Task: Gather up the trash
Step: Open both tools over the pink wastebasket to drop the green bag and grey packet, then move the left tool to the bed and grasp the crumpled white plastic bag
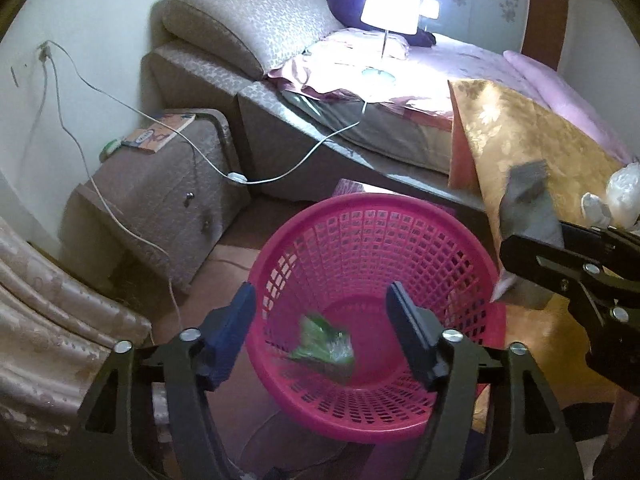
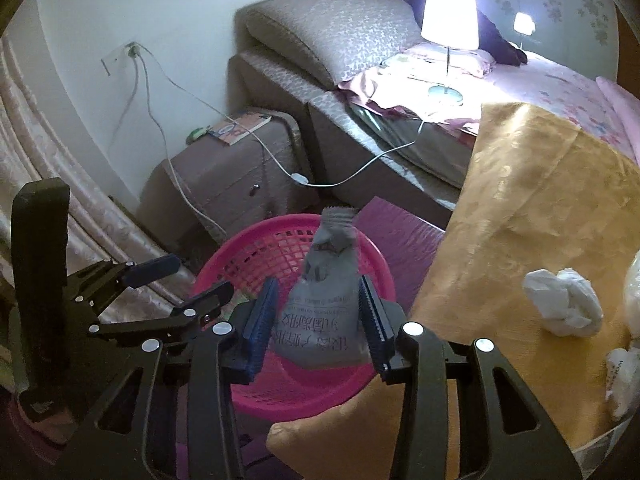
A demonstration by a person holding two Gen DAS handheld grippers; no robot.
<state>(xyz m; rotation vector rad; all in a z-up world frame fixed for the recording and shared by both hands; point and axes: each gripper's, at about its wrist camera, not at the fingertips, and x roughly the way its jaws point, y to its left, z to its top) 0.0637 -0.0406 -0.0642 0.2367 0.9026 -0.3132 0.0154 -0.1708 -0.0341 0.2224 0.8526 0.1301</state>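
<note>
Pinching the grey packet (image 2: 324,312) in your right gripper (image 2: 318,316) above the pink basket (image 1: 472,236), your left gripper (image 1: 320,320) spread wide over it, green wrapper (image 1: 326,340) at basket bottom, crumpled tissue (image 2: 564,302) on gold cloth (image 2: 520,200).

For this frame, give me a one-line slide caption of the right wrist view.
Right gripper holds a grey packet over the pink basket; tissue waits on the gold cloth.

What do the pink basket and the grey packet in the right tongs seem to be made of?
The pink basket looks like moulded plastic: a rigid lattice wall with a slight gloss. The grey packet held by the right tongs seems to be thin matte plastic film or foil, with a crimped serrated top edge and printed text; which of these is unclear.
</note>
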